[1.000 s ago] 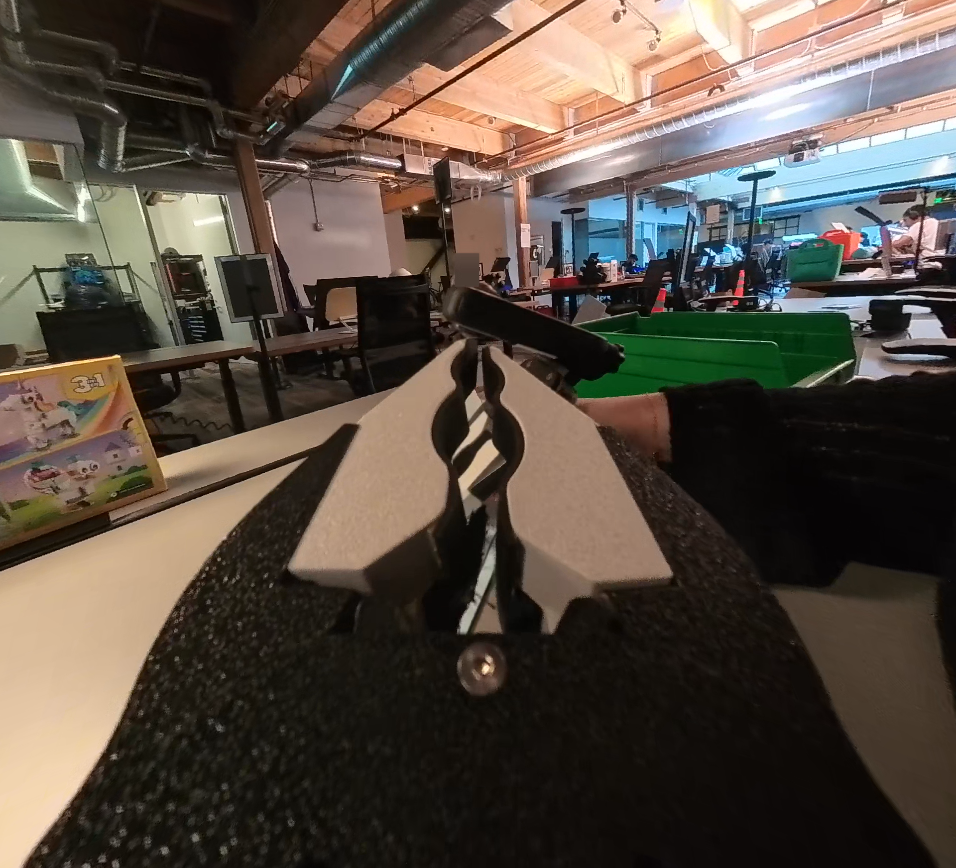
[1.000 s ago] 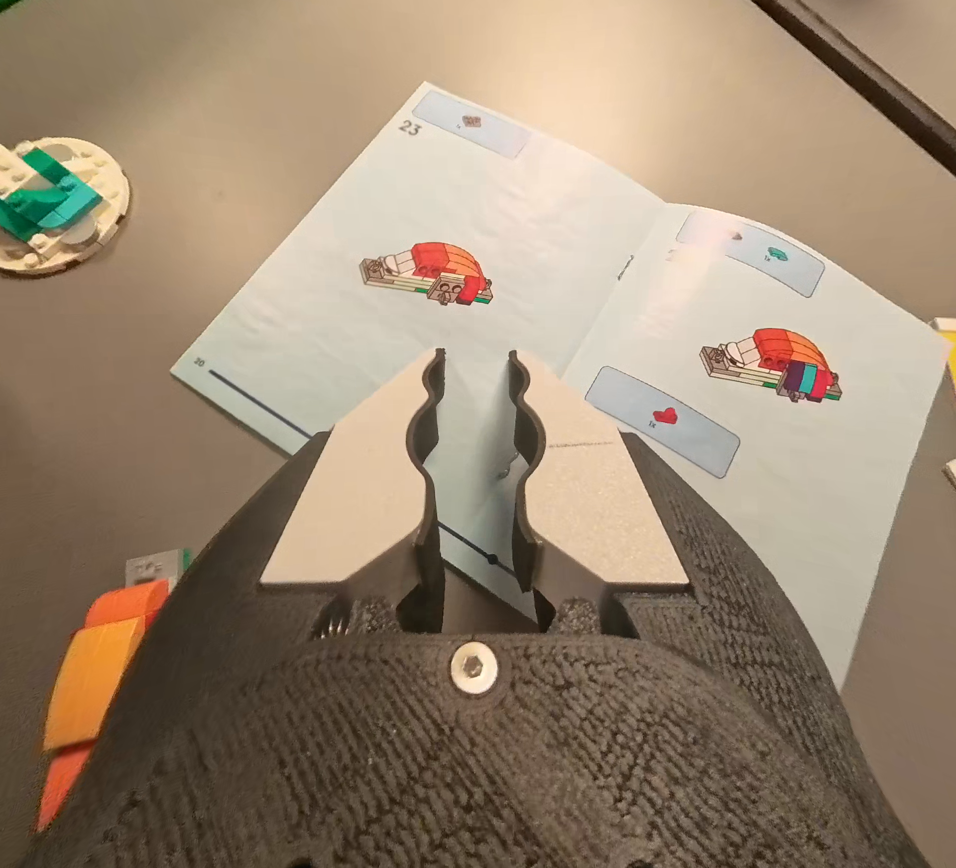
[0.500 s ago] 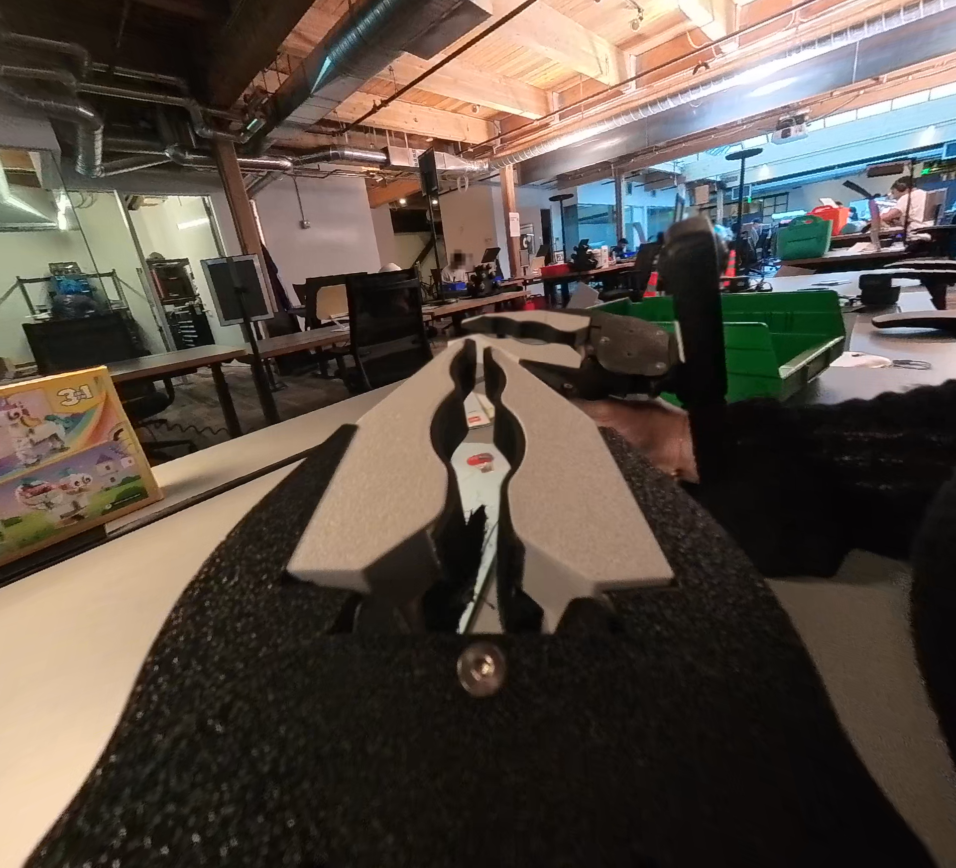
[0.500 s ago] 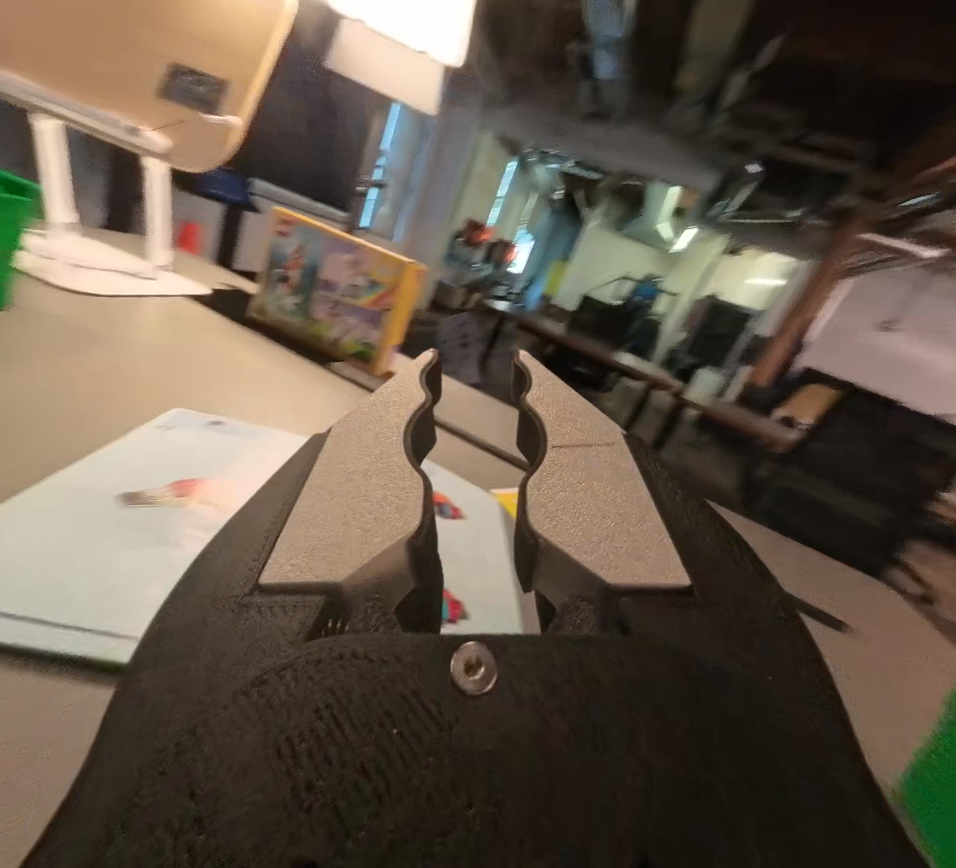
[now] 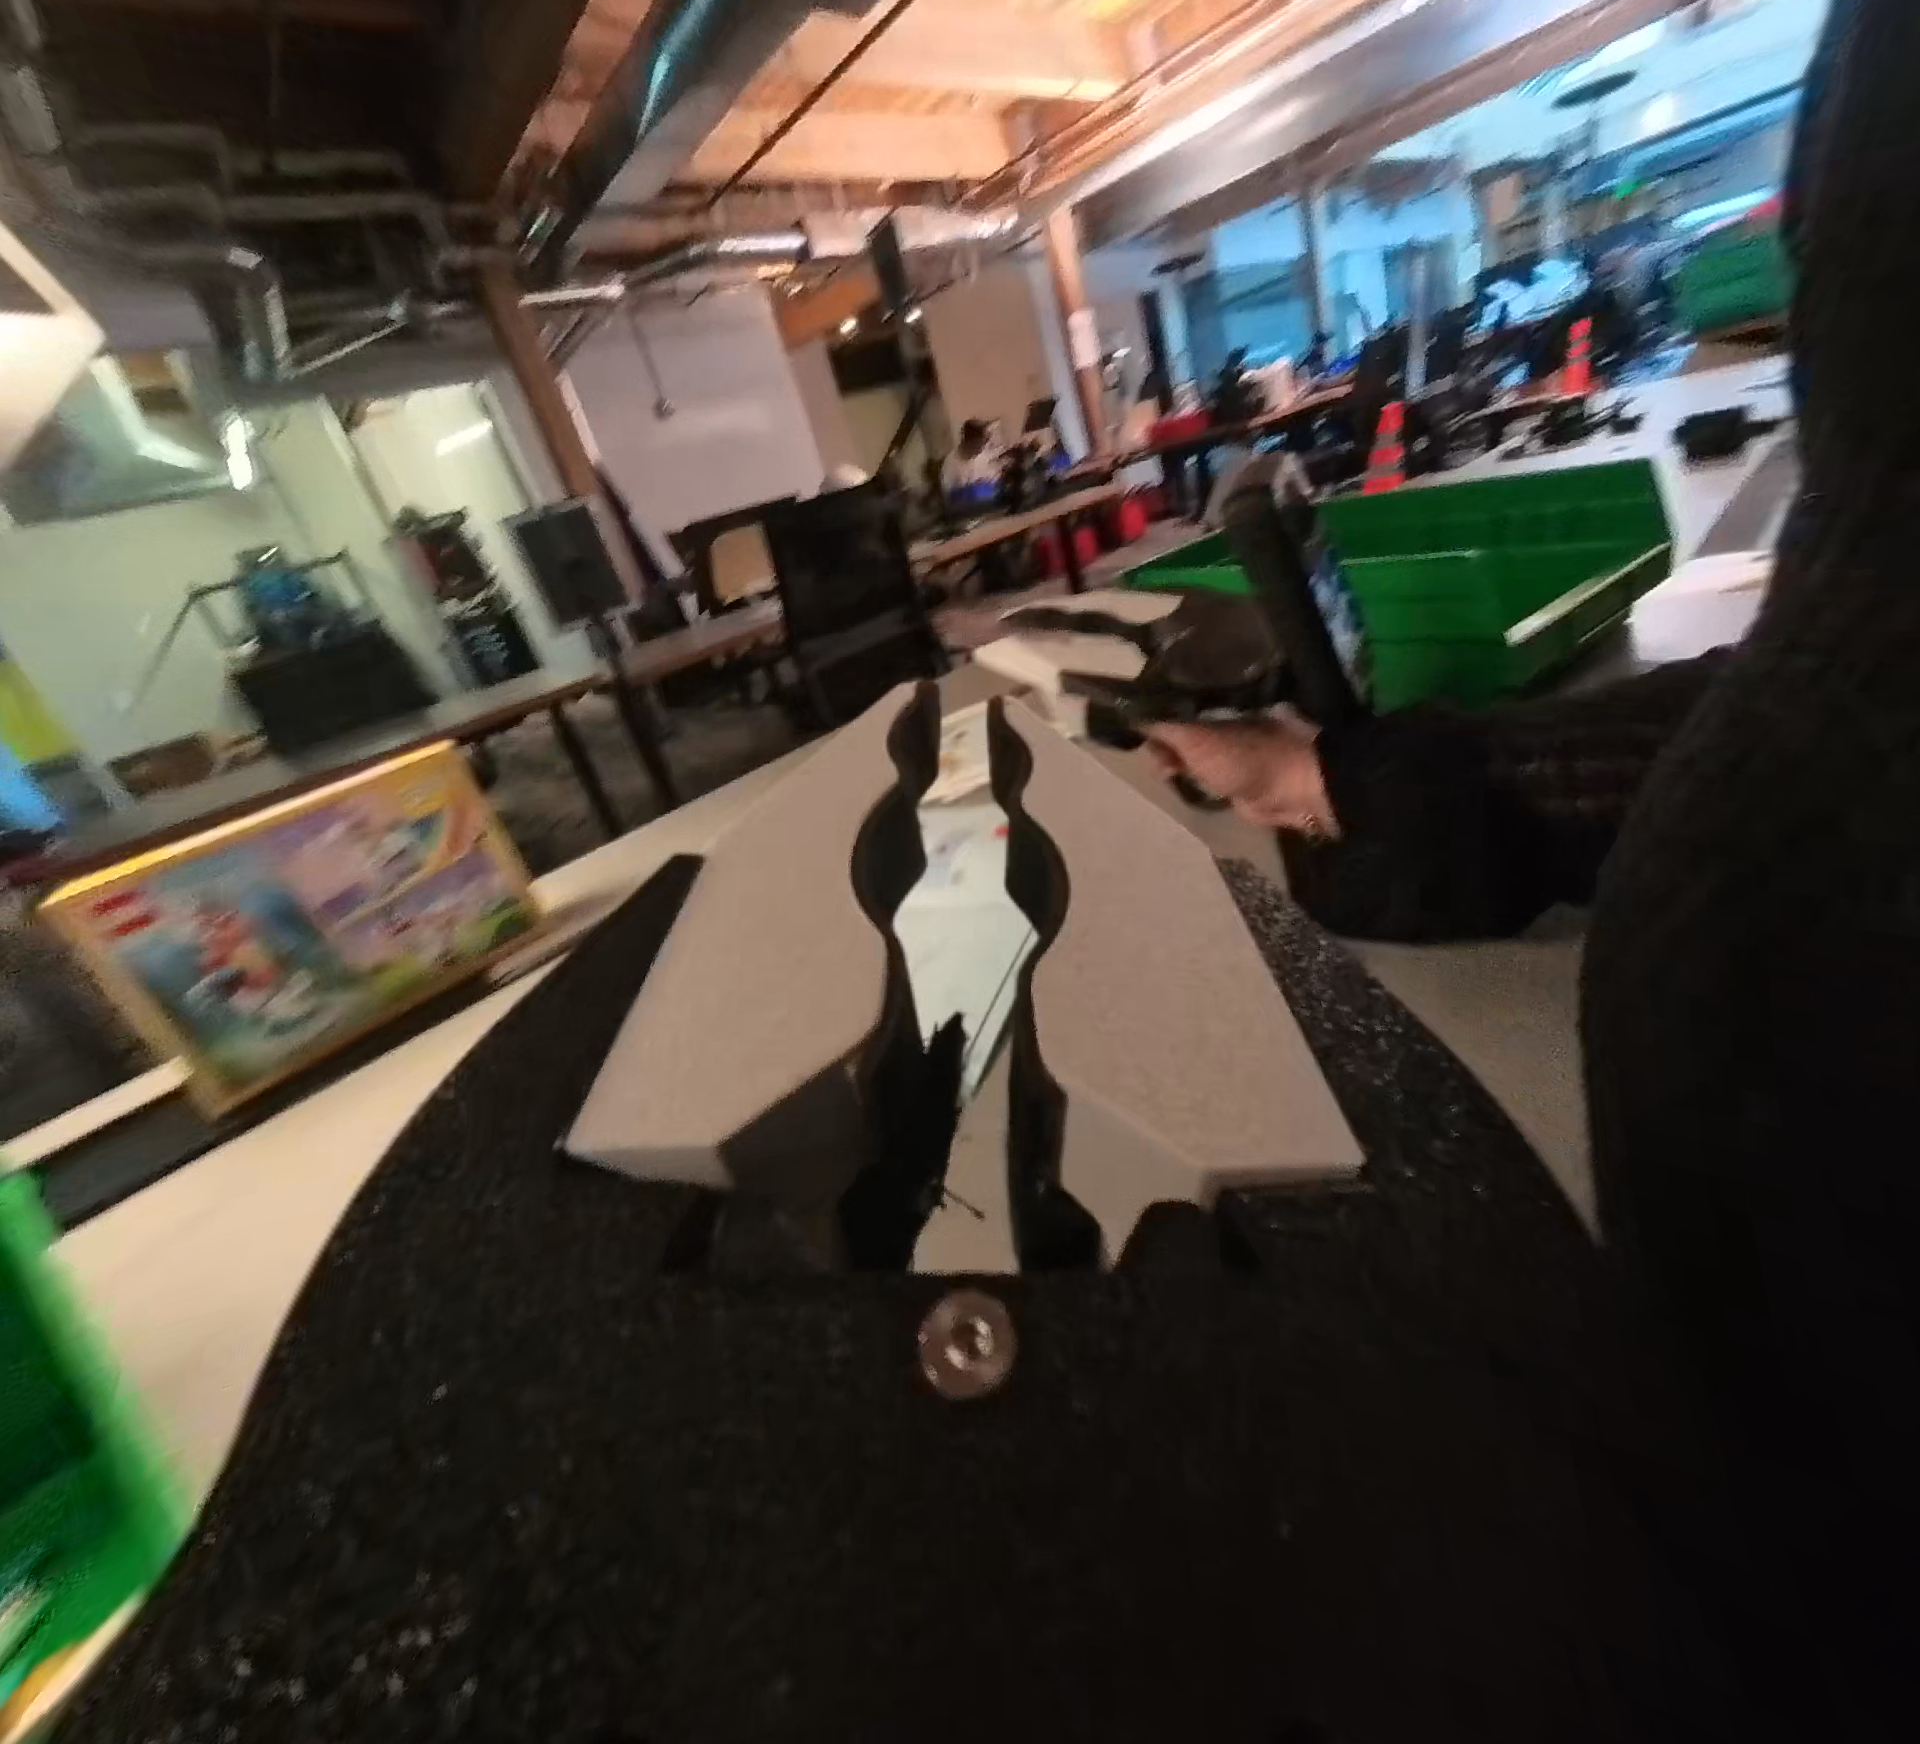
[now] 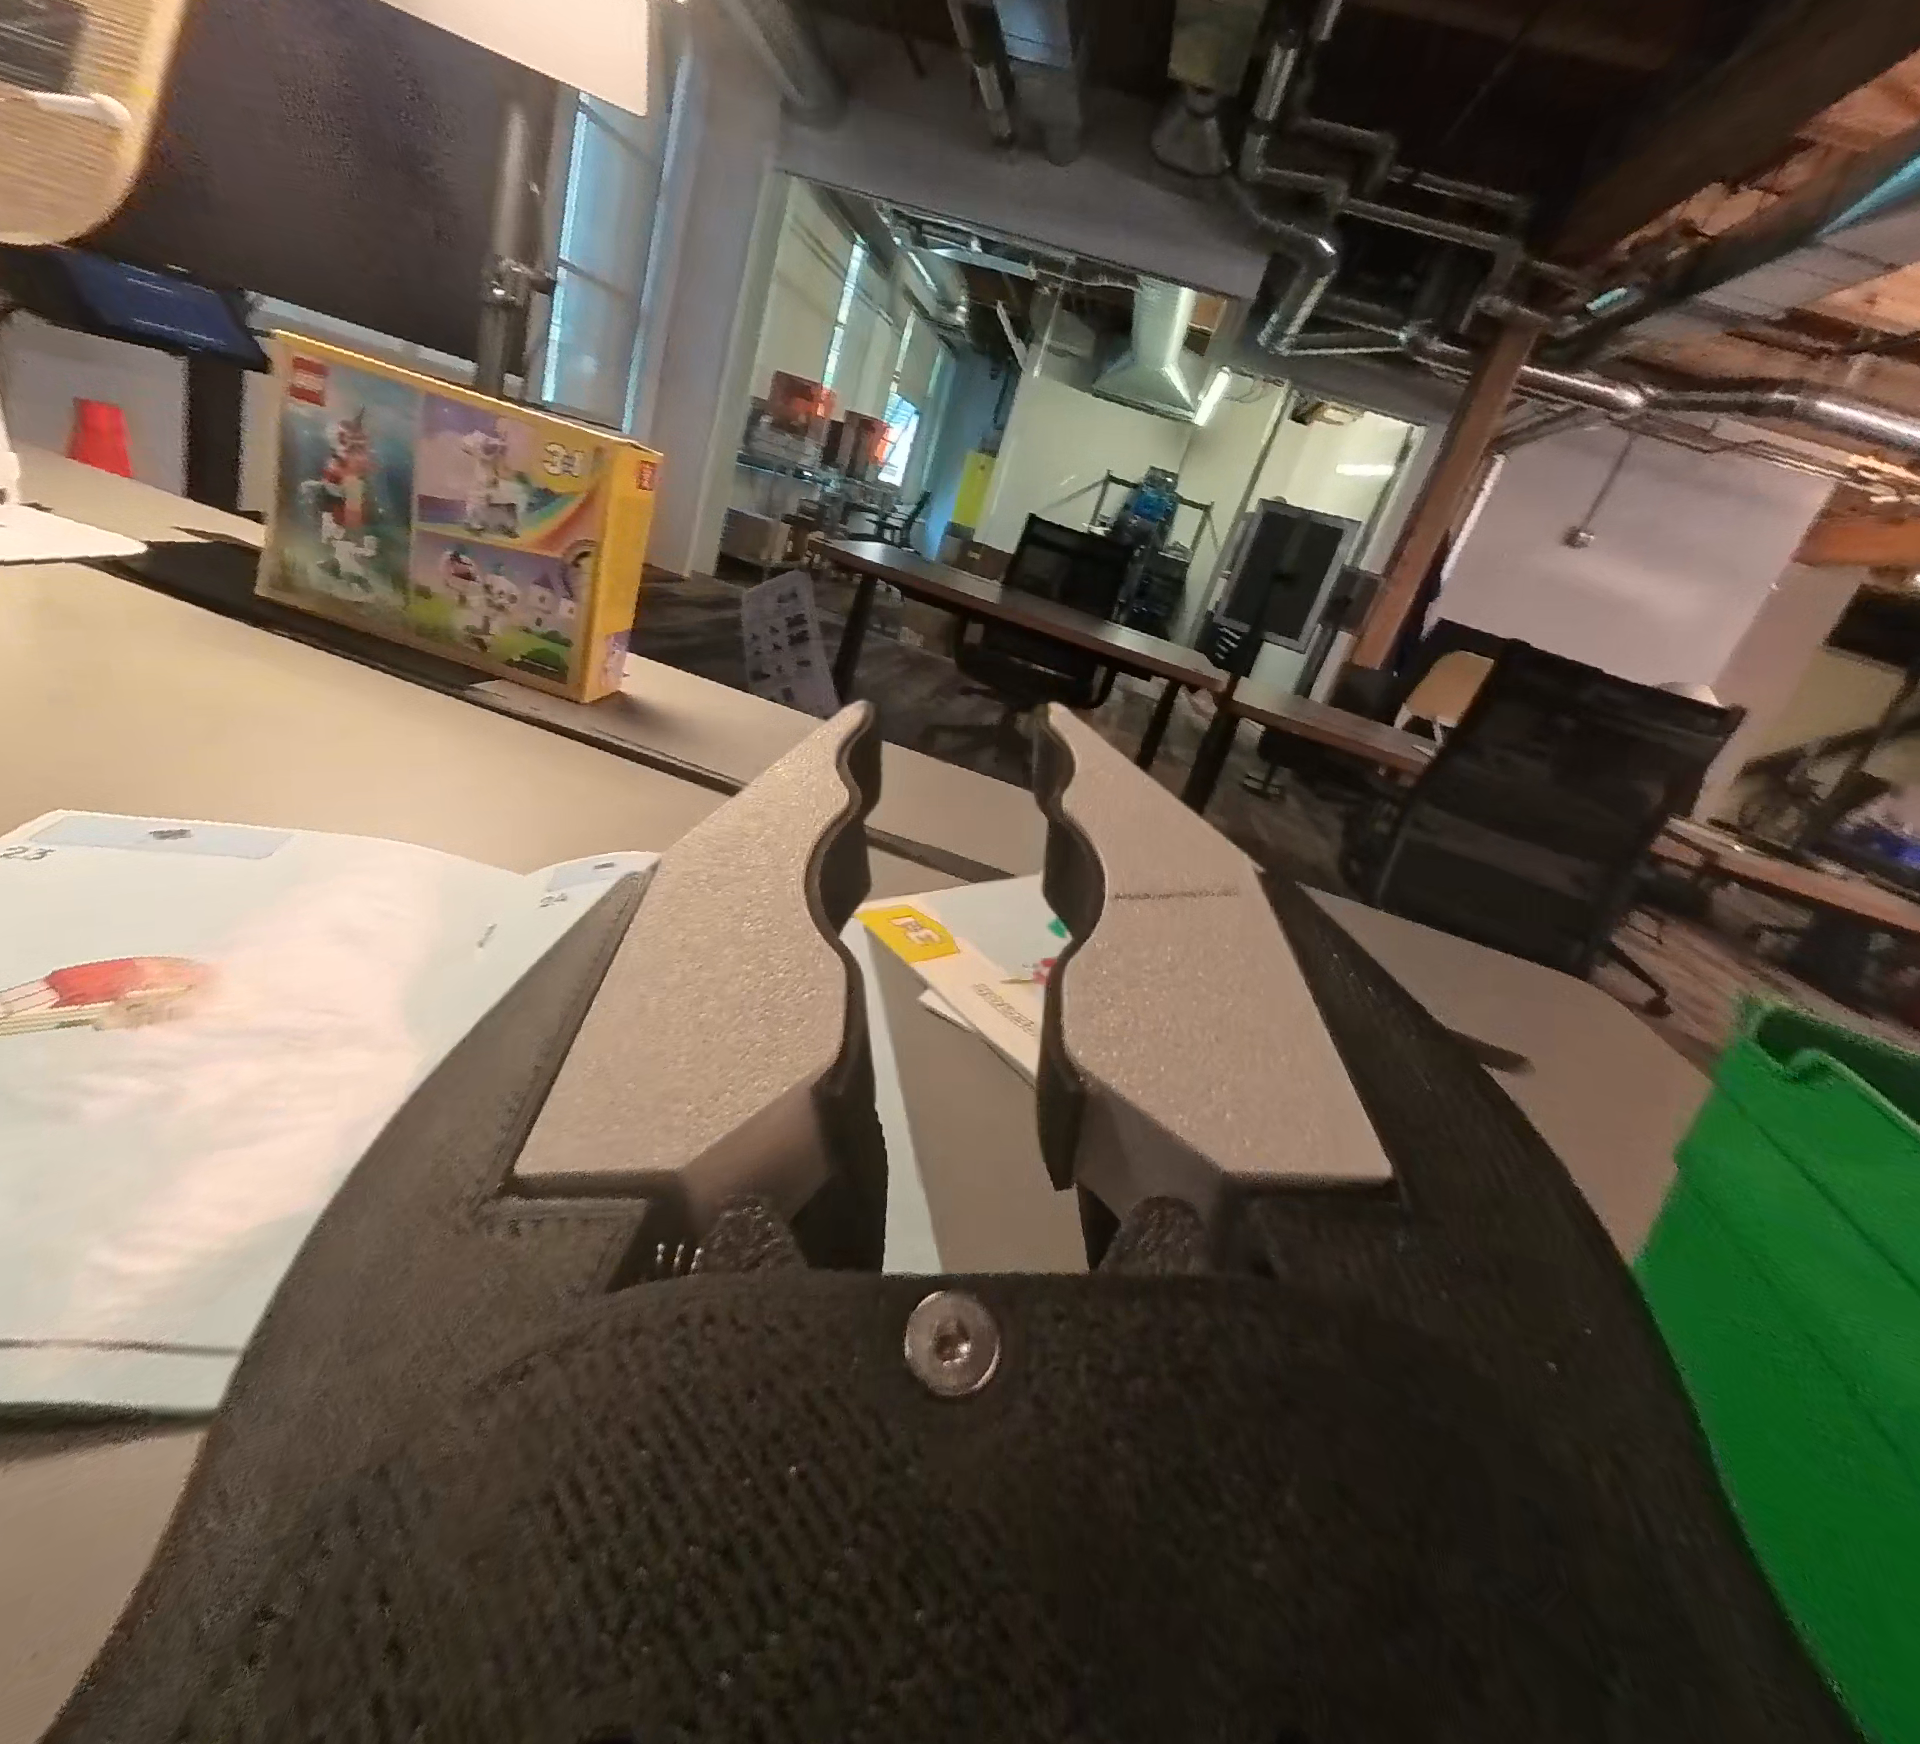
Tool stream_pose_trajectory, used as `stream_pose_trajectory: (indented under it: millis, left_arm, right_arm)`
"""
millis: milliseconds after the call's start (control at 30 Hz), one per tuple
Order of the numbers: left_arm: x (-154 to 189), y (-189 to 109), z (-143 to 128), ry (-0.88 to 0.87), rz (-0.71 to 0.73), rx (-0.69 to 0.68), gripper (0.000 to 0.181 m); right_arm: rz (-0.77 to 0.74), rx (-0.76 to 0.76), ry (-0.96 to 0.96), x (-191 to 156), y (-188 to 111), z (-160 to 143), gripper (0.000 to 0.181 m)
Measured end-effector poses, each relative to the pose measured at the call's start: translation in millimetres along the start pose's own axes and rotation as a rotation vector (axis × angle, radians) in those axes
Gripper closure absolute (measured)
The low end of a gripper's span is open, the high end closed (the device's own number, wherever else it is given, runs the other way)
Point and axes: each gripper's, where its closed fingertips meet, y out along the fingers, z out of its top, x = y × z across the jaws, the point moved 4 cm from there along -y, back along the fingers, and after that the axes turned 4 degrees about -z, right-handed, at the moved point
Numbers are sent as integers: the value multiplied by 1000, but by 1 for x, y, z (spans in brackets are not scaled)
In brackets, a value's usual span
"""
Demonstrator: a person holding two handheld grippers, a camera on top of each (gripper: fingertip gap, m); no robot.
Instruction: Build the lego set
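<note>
My left gripper (image 5: 964, 720) is held level above the pale table (image 5: 343, 1112). Its jaws stand a narrow gap apart with nothing between them. Through the gap I see part of a paper booklet (image 5: 961, 868). My right gripper (image 6: 956, 738) is open and empty, low over the table. The open instruction booklet (image 6: 229, 1071) lies to its left, and closed booklets (image 6: 971, 977) lie just ahead. The yellow lego box (image 6: 447, 541) stands at the far table edge and also shows in the left wrist view (image 5: 301, 905). No loose bricks are in view.
In the left wrist view a hand (image 5: 1247, 775) in a dark sleeve holds the right gripper (image 5: 1044, 655), in front of a green bin (image 5: 1507, 572). Another green bin (image 6: 1818, 1279) is at the right gripper's right. A green blur (image 5: 52, 1382) is at the lower left. One gripper's finger ends stand about 30 centimetres off the other's.
My right gripper has tilted up from looking down on the open booklet to looking level across the table. My left gripper's jaws have parted slightly and its view has swung.
</note>
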Motion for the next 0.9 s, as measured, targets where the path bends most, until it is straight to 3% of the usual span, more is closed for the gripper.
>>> stream_pose_trajectory:
  millis: [267, 400, 467, 667, 800, 900]
  left_arm:
    - [-38, -93, 19, 19, 315, -157, 174]
    - [-96, -149, 10, 12, 588, -402, 170]
    - [-125, -170, -7, -74, 645, -567, 165]
    - [-170, -175, -88, -407, 604, -1030, 158]
    - [-181, -173, -125, -530, 565, -1150, 160]
    - [-183, -173, -139, -550, 546, -1181, 164]
  right_arm:
    - [-39, 5, -32, 2, -1, 2, 150]
    - [-59, -14, -45, 3, 2, -1, 142]
    - [-64, -15, -45, 3, 2, -1, 142]
    - [-91, -31, -8, 10, 3, -4, 144]
    - [-93, -39, 25, 13, 4, -6, 145]
    - [-87, -35, 34, 13, 4, -6, 145]
